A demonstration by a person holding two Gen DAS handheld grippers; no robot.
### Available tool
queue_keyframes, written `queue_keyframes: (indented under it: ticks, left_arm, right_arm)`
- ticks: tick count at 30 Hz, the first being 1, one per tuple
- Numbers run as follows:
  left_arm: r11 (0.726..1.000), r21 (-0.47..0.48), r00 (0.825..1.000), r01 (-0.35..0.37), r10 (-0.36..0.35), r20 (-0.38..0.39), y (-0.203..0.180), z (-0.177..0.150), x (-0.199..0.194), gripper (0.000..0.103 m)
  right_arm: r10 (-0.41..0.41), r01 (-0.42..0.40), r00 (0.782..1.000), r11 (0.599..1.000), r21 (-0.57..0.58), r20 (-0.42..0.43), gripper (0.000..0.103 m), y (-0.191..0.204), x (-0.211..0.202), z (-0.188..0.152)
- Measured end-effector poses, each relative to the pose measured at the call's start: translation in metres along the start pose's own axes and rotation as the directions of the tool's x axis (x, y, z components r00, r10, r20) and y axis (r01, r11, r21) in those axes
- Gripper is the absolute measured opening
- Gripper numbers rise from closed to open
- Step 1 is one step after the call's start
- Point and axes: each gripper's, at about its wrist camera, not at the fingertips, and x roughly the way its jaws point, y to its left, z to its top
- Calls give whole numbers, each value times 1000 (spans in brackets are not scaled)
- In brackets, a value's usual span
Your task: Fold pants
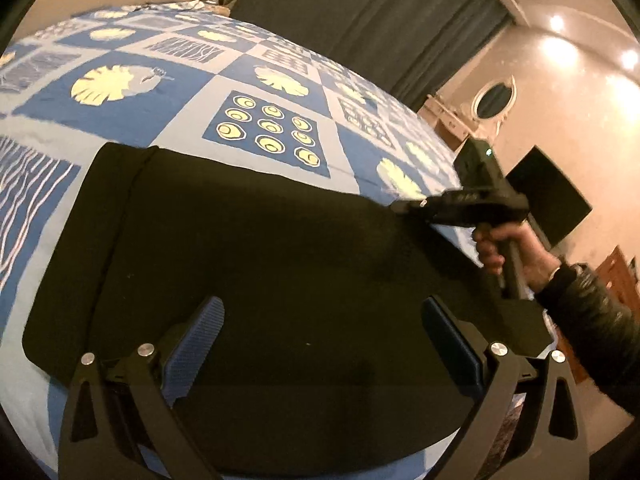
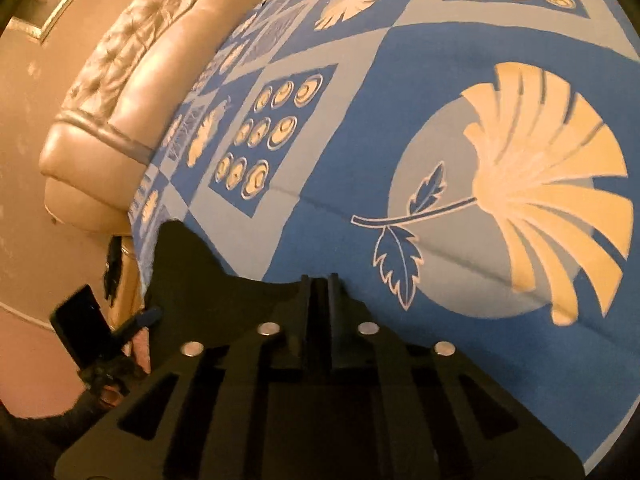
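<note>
right gripper (image 2: pixel 318 280) apparently pinching pants (image 1: pixel 260 260) (left gripper (image 1: pixel 320 340) agape).

Open bedspread (image 1: pixel 132 80) is left free from nine to one o'clock beyond the black pants (image 1: pixel 260 260). At three o'clock passage is blocked by the right gripper (image 1: pixel 404 206); the padded headboard (image 2: pixel 120 92) bounds the far side.

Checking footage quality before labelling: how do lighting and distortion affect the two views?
Left wrist view: ceiling lights glare, the black pants lose all detail, fisheye bows the bedspread. Right wrist view: warm cast, sharp print, right gripper dark against dark cloth.
</note>
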Motion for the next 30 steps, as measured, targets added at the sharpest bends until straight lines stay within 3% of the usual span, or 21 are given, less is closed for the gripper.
queue_keyframes:
  ticks: [1,3,7,12,13,15,16,20,22,24,25,28,30]
  left_arm:
    - [1000,-3,1000,2,-2,0,1,0,0,98]
    - [999,-22,1000,26,-26,4,7,0,-1,98]
    - [996,-50,997,77,-76,23,14,-1,-2,98]
    - [996,-48,997,73,-72,24,12,-1,-2,98]
    - [997,-45,997,69,-68,22,11,0,-1,98]
    - [998,-37,998,58,-57,18,10,0,-1,98]
    - [998,-33,999,51,-51,16,9,0,0,98]
    - [1000,17,1000,-14,14,8,-3,1,1,98]
    - [997,45,998,-61,61,9,-10,1,1,98]
    - [993,54,995,-101,100,19,-19,2,-1,98]
    - [994,43,995,-101,101,23,-20,2,-2,98]
    - [994,-17,993,-109,110,33,-21,4,-4,98]
    - [991,-49,991,-126,127,29,-22,5,-5,98]
  right_arm:
    - [0,0,1000,1000,9,23,22,0,-7,-2]
    - [-10,5,996,999,48,89,54,-1,-30,-11]
    - [42,-69,975,991,117,219,60,-6,-93,-54]
    - [-102,46,940,984,174,326,68,-24,-175,-136]
    - [-155,79,921,973,218,356,68,-33,-198,-162]
    - [-183,67,902,954,293,392,70,-52,-229,-199]
    - [-202,59,889,941,334,412,70,-61,-245,-219]
    - [-303,12,802,870,493,515,70,-103,-324,-305]
    - [-367,-31,737,820,572,567,71,-130,-368,-347]
    - [-433,-33,691,781,623,579,71,-153,-398,-377]
    - [-494,-24,664,736,677,561,71,-171,-415,-399]
    - [-540,-65,655,657,751,529,71,-210,-433,-437]
    - [-501,-141,677,630,764,539,71,-233,-431,-458]
